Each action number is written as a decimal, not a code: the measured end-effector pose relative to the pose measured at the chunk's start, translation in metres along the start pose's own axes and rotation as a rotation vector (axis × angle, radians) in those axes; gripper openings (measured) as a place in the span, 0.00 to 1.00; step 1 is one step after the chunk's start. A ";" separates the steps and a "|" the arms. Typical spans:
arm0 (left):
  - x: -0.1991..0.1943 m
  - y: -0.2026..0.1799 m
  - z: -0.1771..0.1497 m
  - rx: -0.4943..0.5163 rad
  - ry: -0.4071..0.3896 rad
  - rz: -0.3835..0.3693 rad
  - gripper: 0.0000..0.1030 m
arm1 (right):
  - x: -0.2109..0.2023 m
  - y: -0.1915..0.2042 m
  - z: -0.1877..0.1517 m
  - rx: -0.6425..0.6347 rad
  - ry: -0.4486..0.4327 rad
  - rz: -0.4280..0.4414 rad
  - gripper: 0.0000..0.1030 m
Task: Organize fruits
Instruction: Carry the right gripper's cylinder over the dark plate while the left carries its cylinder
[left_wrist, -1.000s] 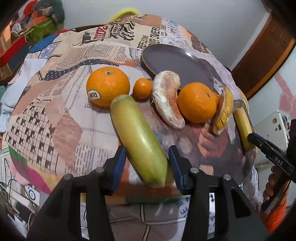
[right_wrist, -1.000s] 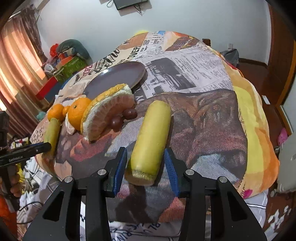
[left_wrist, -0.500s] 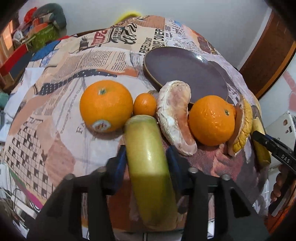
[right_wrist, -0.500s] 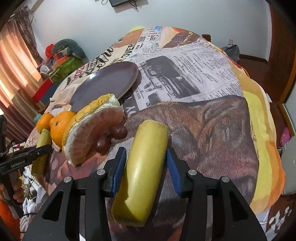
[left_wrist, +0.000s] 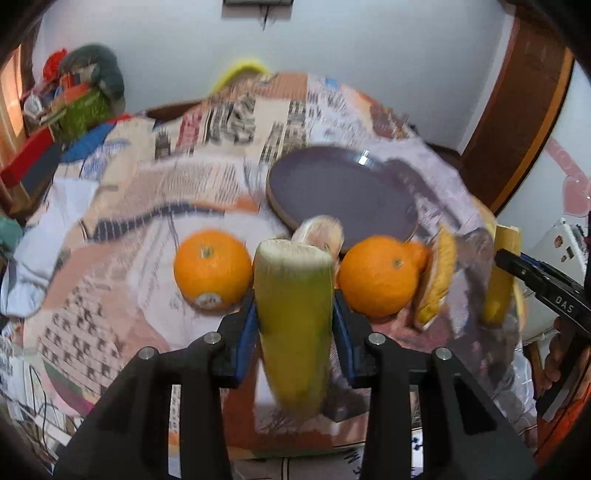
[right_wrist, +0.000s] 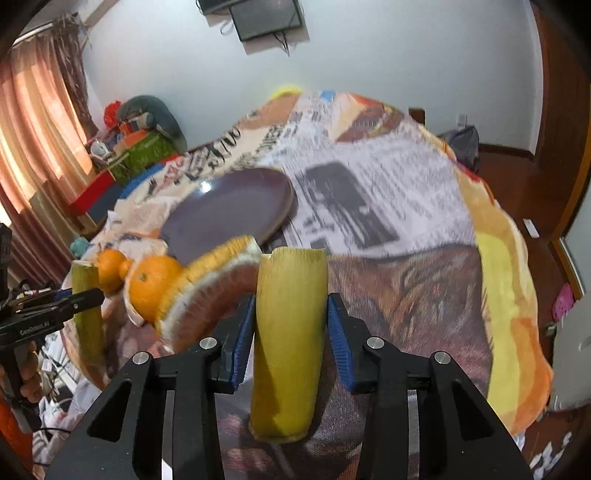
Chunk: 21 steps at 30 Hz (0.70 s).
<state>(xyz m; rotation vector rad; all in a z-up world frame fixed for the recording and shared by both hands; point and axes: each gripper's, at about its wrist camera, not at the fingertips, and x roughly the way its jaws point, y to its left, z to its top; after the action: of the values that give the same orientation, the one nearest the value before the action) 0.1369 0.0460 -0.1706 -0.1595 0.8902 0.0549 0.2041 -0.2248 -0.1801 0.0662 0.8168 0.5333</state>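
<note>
Nearest us, our left gripper has its blue-padded fingers clamped on a green-yellow husked corn cob lifted off the newspaper-print cloth, and our right gripper grips a second yellow-green husked cob the same way. Beyond the left cob lie two round oranges, one on each side, with peeled pomelo wedges beside the right one. Farther back sits the round purple plate.

Right gripper clamps a yellow-green corn cob upright, clear of the cloth, I think; a pomelo wedge sits just left, purple plate beyond.
</note>
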 end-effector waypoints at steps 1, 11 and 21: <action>-0.005 -0.001 0.004 0.002 -0.018 -0.006 0.36 | -0.004 0.002 0.004 -0.002 -0.017 -0.001 0.34; -0.022 -0.011 0.048 0.008 -0.139 -0.023 0.36 | -0.014 0.013 0.044 -0.035 -0.128 -0.006 0.33; 0.001 -0.019 0.072 0.025 -0.138 -0.058 0.36 | 0.000 0.026 0.060 -0.064 -0.151 0.023 0.32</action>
<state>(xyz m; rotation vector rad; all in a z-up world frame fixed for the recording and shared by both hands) 0.1951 0.0387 -0.1244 -0.1561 0.7475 0.0010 0.2357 -0.1935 -0.1320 0.0561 0.6520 0.5691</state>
